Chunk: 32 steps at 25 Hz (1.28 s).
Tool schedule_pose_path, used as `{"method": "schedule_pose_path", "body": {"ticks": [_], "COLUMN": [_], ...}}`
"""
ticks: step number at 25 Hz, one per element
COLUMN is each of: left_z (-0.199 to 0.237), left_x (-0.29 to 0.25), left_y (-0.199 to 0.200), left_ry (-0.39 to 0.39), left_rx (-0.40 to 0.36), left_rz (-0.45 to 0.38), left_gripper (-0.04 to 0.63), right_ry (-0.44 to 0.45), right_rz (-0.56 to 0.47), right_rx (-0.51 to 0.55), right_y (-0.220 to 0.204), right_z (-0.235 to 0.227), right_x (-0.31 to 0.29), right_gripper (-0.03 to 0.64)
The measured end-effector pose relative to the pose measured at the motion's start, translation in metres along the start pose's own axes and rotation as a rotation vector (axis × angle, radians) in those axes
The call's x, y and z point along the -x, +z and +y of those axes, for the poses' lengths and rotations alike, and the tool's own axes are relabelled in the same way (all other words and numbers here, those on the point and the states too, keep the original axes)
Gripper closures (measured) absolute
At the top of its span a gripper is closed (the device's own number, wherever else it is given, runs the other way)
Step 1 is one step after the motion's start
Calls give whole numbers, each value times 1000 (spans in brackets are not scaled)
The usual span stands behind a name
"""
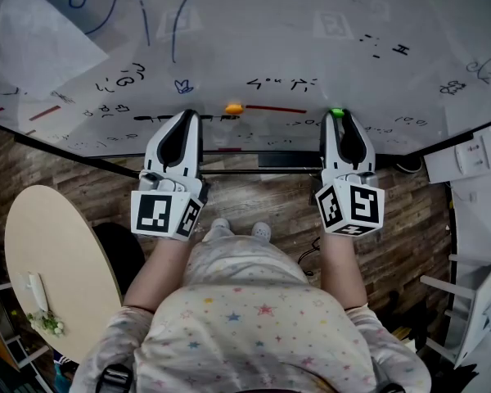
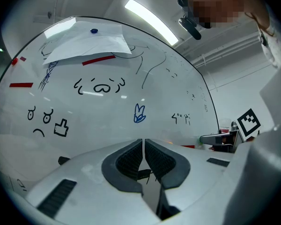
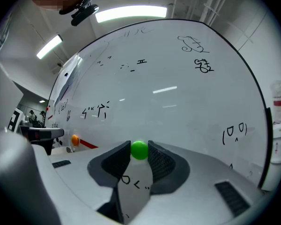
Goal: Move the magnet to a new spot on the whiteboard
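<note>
A small green magnet (image 1: 337, 112) sits between the fingertips of my right gripper (image 1: 337, 116), right at the surface of the whiteboard (image 1: 270, 31). In the right gripper view the green magnet (image 3: 139, 150) is pinched between the dark pads, with the right gripper (image 3: 139, 147) shut on it. My left gripper (image 1: 188, 116) points at the board further left. In its own view the left gripper (image 2: 144, 142) has its jaws nearly touching with nothing between them. An orange magnet (image 1: 233, 108) sticks to the board between the two grippers.
The board carries black doodles, a blue doodle (image 2: 139, 113), red strips (image 1: 274, 109) and a paper sheet (image 2: 84, 41) pinned by a blue magnet (image 2: 93, 31). A round beige table (image 1: 57, 268) stands at my lower left. White shelving (image 1: 475, 301) is at the right.
</note>
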<state>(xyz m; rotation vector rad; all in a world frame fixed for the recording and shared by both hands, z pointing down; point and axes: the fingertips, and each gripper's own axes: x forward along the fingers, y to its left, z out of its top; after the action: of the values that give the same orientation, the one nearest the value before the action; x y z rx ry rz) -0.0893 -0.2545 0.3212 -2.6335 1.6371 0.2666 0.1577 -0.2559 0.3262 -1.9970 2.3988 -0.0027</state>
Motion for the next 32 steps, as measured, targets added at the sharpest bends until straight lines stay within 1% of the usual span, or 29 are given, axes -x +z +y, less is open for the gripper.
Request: {"method": "schedule_pose_path", "body": {"ticks": [26,30,32], "left_z": [-6,-7,-6], "left_x": [-1,2,4], "left_y": [2,3,4], "left_ry": [-20,-23,-24], "left_rx": [9,11,13], "left_rz": [-4,-5,-7], "left_gripper": [569,569,569], "right_ry": [3,21,28], "right_rz": [16,27,32], "right_rx": [21,17,19], "right_y": [0,0,0], "right_z": [0,4,7], "right_x": [-1,-1,-1], "right_gripper": [497,491,474]}}
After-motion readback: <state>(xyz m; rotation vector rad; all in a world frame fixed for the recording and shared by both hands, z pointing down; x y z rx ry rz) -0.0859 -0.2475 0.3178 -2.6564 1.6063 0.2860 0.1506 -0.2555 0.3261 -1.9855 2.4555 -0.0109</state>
